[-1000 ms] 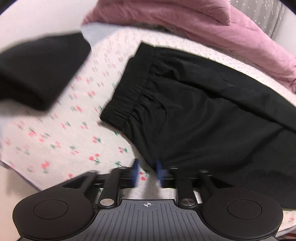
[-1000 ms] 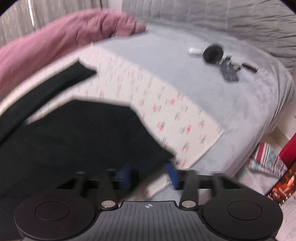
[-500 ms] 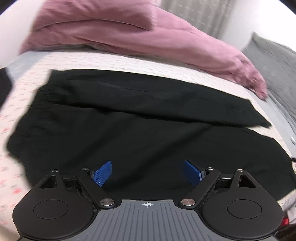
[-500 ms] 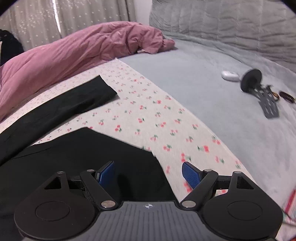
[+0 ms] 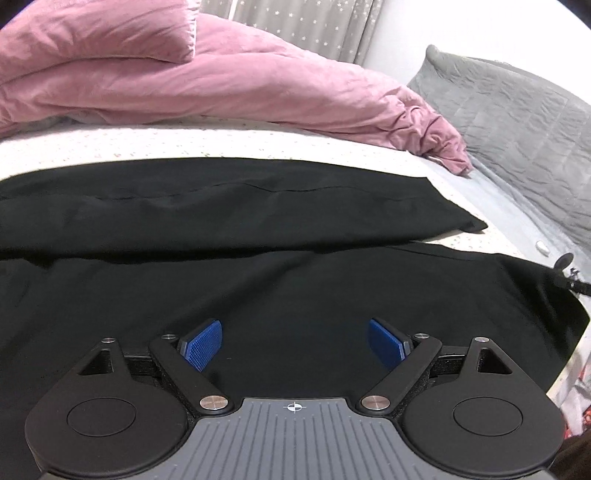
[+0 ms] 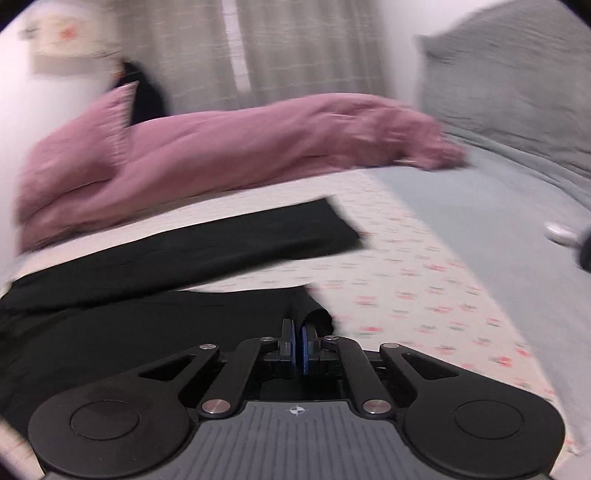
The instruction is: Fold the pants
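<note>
Two pant legs [image 5: 258,206] splayed, right tool [image 6: 298,345] pinching hem

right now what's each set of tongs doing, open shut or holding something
left tongs: open, above the pants, holding nothing
right tongs: shut on the pants' near leg hem

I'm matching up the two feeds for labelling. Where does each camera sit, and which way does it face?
Left wrist: on the left tool, angled down over the middle of the black pants; only its open blue fingers show.
Right wrist: on the right tool, facing across the bed at the near leg's end; its fingers are shut on the pants hem.
Shared: pants, pink blanket, grey curtain.
</note>
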